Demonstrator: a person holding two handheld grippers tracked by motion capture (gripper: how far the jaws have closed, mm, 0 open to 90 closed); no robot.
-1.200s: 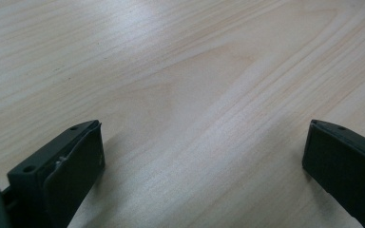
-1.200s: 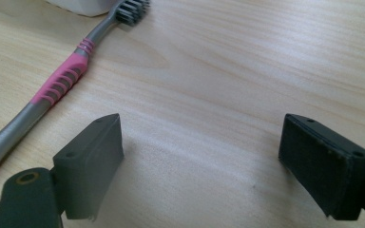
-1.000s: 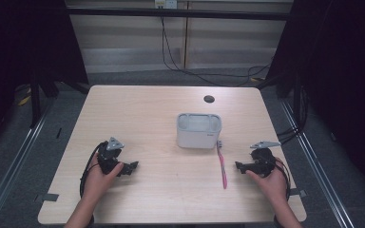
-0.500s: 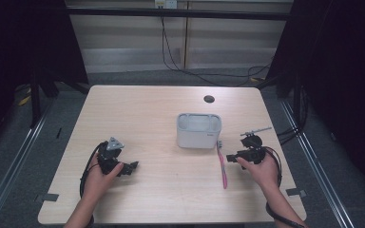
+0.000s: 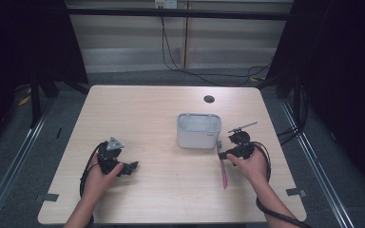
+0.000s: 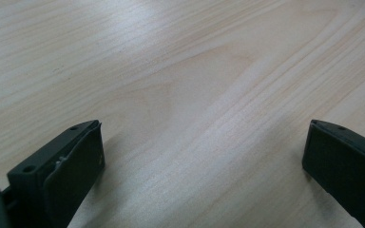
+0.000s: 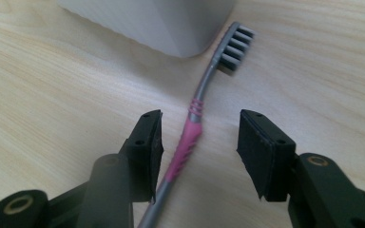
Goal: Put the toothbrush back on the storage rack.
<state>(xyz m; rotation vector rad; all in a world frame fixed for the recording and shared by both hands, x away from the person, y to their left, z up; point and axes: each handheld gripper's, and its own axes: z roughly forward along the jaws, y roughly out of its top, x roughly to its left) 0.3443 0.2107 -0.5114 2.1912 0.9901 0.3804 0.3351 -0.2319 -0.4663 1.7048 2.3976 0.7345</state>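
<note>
A pink and grey toothbrush [image 5: 224,170] lies flat on the wooden table [image 5: 161,190], its bristle head [image 7: 236,43] beside the corner of a pale grey tub [image 5: 198,130]. My right gripper [image 5: 225,153] is down over the handle [image 7: 186,145], with one jaw on each side. Its jaws have just been closing. The handle runs close along the left jaw, and the right pad stands clear of it, so the gripper is open. At the table's left, my left gripper [image 5: 132,167] rests low and open over bare wood [image 6: 202,133] with nothing between its jaws.
The tub [image 7: 161,23] stands just beyond the brush head in the right gripper view. A small dark round spot [image 5: 209,99] marks the table behind the tub. Black cables trail from both grippers toward the near edge.
My right gripper has moved left and away from the near edge, onto the toothbrush, and its jaws have narrowed around the handle. The left hand has stayed put.
</note>
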